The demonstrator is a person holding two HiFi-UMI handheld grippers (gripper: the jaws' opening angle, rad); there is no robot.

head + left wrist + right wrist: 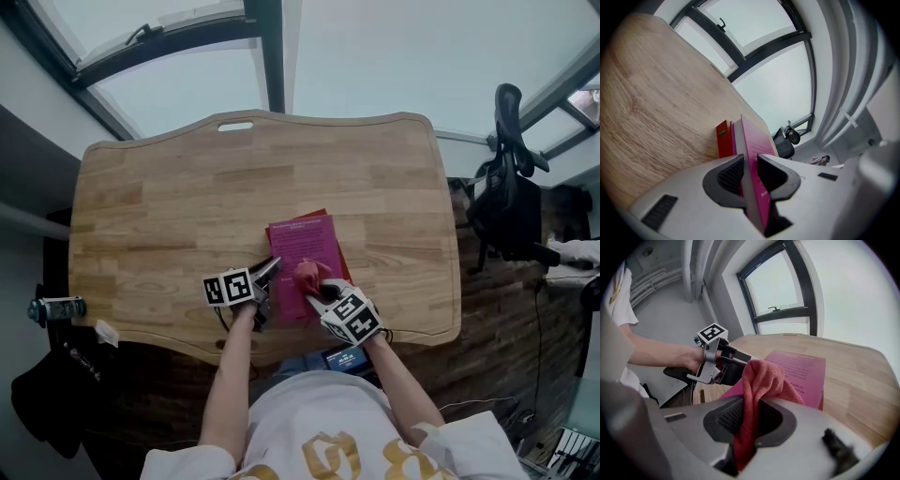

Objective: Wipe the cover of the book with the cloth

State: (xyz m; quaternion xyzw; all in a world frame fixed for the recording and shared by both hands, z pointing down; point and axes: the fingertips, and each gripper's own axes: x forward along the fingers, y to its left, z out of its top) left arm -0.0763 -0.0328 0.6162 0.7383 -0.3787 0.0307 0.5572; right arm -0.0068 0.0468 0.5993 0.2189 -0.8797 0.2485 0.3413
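A magenta book (pixel 305 251) lies on the wooden table (pixel 169 216), on top of a red book whose edge shows (pixel 722 138). My left gripper (pixel 266 278) is shut on the magenta book's near left edge (pixel 751 154); the cover runs between both pads. My right gripper (pixel 317 289) is shut on a red cloth (pixel 759 380), bunched and hanging from the jaws. The cloth (pixel 309 275) rests on the near part of the magenta cover (pixel 799 369). From the right gripper view, the left gripper (pixel 736 363) sits just left of the cloth.
A black office chair (pixel 506 197) stands off the table's right edge. Windows run behind the far edge. A dark item (pixel 56 307) sits past the table's left edge. The person's torso is close to the near edge.
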